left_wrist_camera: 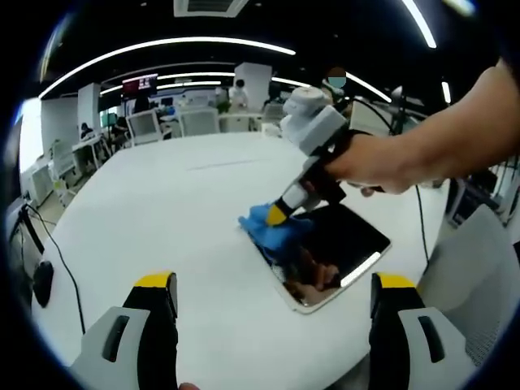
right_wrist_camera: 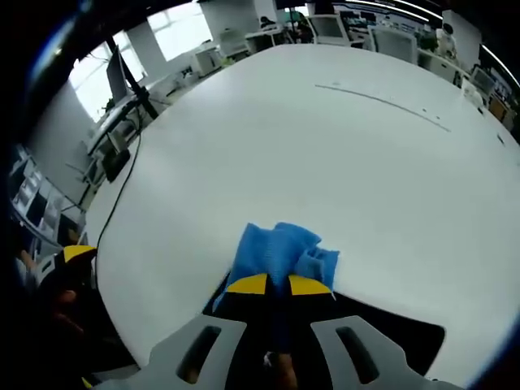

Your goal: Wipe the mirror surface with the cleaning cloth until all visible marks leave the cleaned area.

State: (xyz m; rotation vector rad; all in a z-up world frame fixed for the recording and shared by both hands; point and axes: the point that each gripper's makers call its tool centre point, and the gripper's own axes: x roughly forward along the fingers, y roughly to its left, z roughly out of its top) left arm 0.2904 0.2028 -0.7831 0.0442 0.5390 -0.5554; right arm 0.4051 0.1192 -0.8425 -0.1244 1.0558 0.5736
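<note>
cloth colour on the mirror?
Blue. The cleaning cloth shows best in the right gripper view, pinched by the right gripper at the mirror edge.

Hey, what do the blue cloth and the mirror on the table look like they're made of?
The cleaning cloth looks like soft woven or microfibre fabric: matte blue, bunched in limp folds. The mirror looks like glossy glass with a thin pale edge: it reflects a ceiling light strip. The table seems smooth matte white laminate, though that's uncertain.
</note>
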